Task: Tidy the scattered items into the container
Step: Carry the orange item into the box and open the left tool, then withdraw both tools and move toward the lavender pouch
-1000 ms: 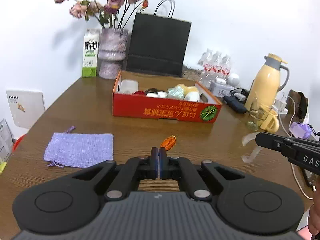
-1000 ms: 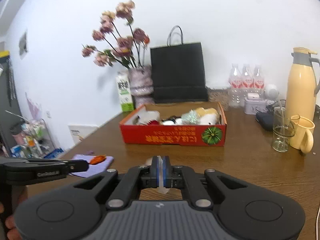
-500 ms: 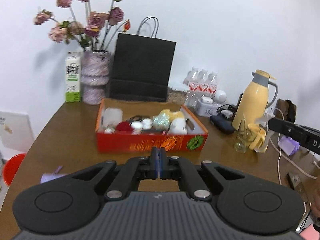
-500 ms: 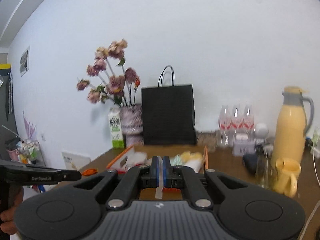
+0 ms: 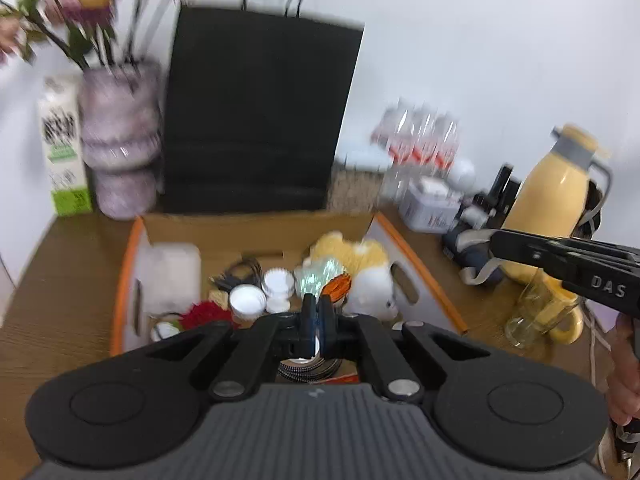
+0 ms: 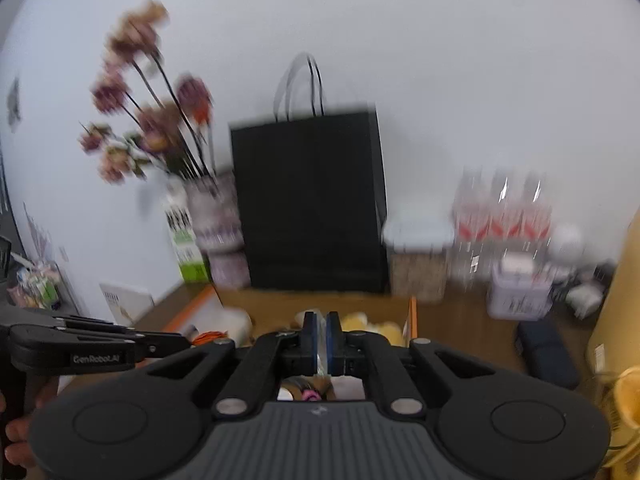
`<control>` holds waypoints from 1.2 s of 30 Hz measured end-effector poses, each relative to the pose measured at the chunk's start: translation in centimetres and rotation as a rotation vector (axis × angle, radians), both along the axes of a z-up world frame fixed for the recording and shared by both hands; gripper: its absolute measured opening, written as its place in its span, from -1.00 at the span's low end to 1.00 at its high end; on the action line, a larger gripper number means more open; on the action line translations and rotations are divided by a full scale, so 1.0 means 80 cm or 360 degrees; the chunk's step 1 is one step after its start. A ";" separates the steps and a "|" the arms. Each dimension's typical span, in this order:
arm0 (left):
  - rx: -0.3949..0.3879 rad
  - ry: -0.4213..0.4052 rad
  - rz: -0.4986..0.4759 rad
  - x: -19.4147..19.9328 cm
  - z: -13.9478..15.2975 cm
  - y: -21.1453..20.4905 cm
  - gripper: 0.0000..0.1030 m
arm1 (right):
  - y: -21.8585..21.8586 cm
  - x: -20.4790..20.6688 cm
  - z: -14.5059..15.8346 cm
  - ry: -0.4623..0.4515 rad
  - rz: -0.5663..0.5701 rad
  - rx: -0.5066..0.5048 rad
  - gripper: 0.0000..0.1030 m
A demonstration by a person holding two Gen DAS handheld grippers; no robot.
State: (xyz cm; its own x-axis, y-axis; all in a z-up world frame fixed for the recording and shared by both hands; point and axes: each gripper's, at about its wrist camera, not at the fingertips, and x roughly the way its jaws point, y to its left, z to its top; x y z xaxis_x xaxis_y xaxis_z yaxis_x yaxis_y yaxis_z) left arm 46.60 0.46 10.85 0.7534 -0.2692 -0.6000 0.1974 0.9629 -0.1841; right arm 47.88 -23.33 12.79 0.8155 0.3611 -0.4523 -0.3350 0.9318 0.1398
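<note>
Right gripper (image 5: 494,242) reads "DAS"; left gripper (image 6: 182,342), blurred, perhaps "GenRobot.AI".

The box (image 5: 127,280) has orange edges and plain brown walls inside. In it sit a yellow and white soft toy (image 5: 360,268), a red fluffy thing (image 5: 204,314), little white pots (image 5: 248,300) and an orange thing (image 5: 338,286). Behind the box stands a black bag (image 5: 256,116). Left of the bag are a purple and white speckled vase (image 5: 120,140) with pink flowers (image 6: 148,120) and a white and green carton (image 5: 64,148). Right of the box is a yellow jug (image 5: 556,184) with a grey top.
</note>
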 end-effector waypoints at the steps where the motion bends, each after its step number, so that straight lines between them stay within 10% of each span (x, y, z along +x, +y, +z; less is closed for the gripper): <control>1: 0.0001 0.0034 -0.0013 0.013 -0.011 -0.003 -0.96 | 0.002 0.015 -0.013 0.0050 0.0004 0.0000 -0.94; 10: 0.0071 0.0181 -0.0245 0.061 -0.076 -0.053 -0.95 | 0.021 0.089 -0.116 0.0441 0.0007 0.0013 -0.82; 20: 0.0068 0.0132 -0.0076 0.048 -0.040 -0.038 -0.80 | 0.004 0.072 -0.087 0.0381 -0.0089 0.0025 -0.46; 28: 0.0051 0.0029 0.0115 -0.019 0.027 -0.005 0.20 | -0.001 0.005 -0.026 0.0277 -0.0072 -0.0015 -0.15; 33: 0.0189 -0.0153 0.0231 -0.088 0.048 0.002 0.93 | -0.005 -0.047 0.004 0.0146 -0.0126 -0.0101 0.65; 36: 0.0230 -0.0201 0.0270 -0.126 0.055 0.009 1.00 | -0.011 -0.074 0.008 0.0160 -0.0152 -0.0143 0.67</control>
